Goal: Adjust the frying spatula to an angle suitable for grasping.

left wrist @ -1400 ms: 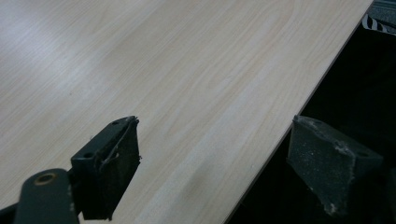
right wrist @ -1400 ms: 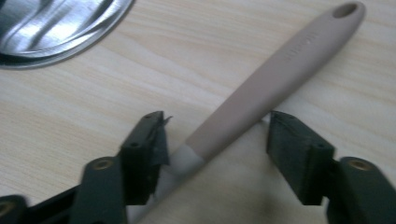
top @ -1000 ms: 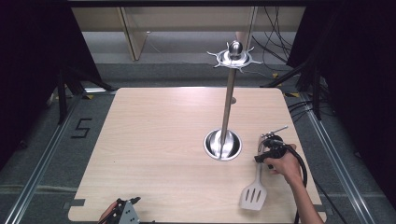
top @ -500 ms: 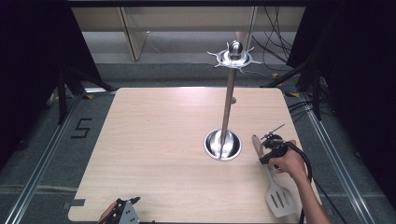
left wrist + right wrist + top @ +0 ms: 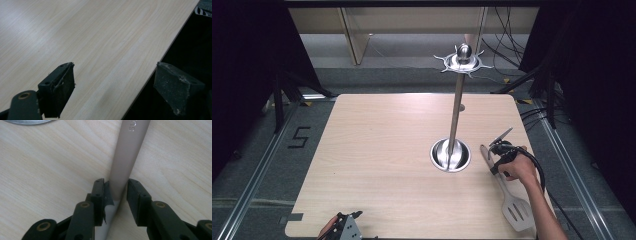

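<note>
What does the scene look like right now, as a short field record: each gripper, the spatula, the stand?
right gripper: jaws closed on the spatula handle, near the table's right edge
spatula: flat on the table, slotted head toward the person, handle toward the stand
left gripper: open, holding nothing, over the table's near edge
stand: upright metal pole on a round base, hooked ring on top, nothing hanging on it
</note>
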### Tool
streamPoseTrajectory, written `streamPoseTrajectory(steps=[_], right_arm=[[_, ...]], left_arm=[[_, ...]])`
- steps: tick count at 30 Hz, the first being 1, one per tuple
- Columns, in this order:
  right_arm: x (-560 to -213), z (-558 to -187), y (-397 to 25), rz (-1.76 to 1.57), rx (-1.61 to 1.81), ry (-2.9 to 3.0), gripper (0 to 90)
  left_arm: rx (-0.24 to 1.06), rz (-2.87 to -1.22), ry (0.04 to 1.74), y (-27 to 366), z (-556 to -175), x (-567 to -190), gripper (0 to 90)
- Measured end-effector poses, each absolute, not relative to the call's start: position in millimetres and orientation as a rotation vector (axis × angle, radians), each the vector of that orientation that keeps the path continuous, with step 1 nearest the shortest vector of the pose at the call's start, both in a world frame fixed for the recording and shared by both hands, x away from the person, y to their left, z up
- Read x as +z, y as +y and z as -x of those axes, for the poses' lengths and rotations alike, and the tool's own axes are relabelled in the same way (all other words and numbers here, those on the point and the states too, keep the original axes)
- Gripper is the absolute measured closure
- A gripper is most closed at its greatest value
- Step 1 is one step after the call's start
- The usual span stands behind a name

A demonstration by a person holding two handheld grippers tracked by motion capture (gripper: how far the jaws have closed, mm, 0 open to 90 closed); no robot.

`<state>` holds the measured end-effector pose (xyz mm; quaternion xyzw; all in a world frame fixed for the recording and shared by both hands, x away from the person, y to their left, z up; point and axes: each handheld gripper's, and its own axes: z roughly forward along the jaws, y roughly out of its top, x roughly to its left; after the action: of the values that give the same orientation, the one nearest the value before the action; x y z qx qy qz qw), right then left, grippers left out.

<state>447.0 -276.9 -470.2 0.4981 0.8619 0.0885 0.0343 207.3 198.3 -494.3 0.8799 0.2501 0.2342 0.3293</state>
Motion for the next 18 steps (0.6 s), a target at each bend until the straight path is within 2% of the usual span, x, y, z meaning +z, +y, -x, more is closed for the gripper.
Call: streamPoseTrajectory(steps=[18], right_arm=[[-470.7, -446.1, -272.8, -1.503, 0.333, 2.668, 72.8]], left_arm=[[0.625, -2.281, 0.667, 196.5, -207.9, -496.4, 16.0]])
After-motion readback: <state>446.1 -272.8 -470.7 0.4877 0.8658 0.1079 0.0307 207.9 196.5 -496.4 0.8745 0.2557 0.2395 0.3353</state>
